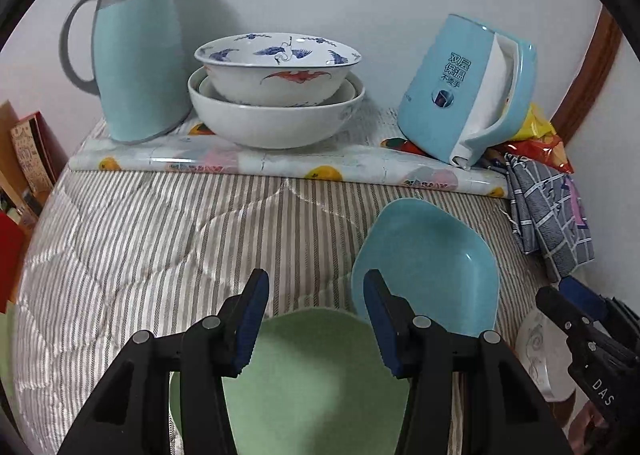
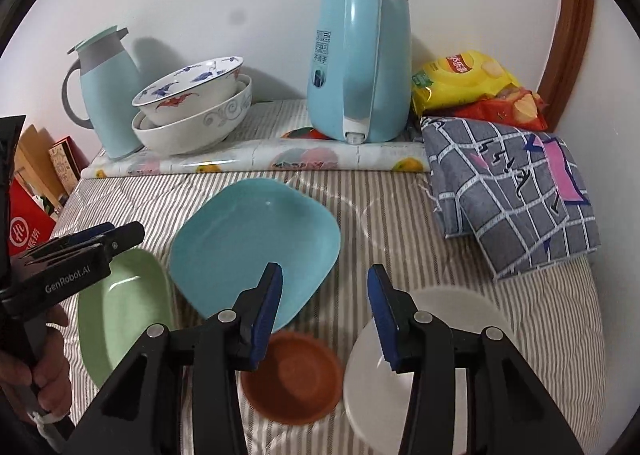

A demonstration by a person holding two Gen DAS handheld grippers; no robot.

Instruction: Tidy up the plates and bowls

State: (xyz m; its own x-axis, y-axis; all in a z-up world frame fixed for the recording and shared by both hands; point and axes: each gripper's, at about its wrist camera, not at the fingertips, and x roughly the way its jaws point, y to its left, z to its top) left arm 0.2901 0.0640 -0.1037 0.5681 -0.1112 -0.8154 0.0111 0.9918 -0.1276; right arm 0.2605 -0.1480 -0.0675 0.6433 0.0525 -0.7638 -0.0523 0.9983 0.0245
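Plates and bowls lie loose on the striped quilt [image 2: 400, 207]: green plate [image 2: 120, 307] at lower left of the right wrist view, blue plate [image 2: 256, 243] mid-frame, brown bowl [image 2: 294, 377] and white bowl [image 2: 400, 371] along the bottom. My right hand-held gripper [image 2: 326, 313] hangs with jaws apart, the brown bowl just below the gap and the white bowl under the right-hand jaw. My left hand-held gripper [image 1: 316, 319], jaws apart too, hovers over the green plate [image 1: 320, 383], whose long axis runs away from me. I judge each plate nearer my left, each bowl nearer my right.
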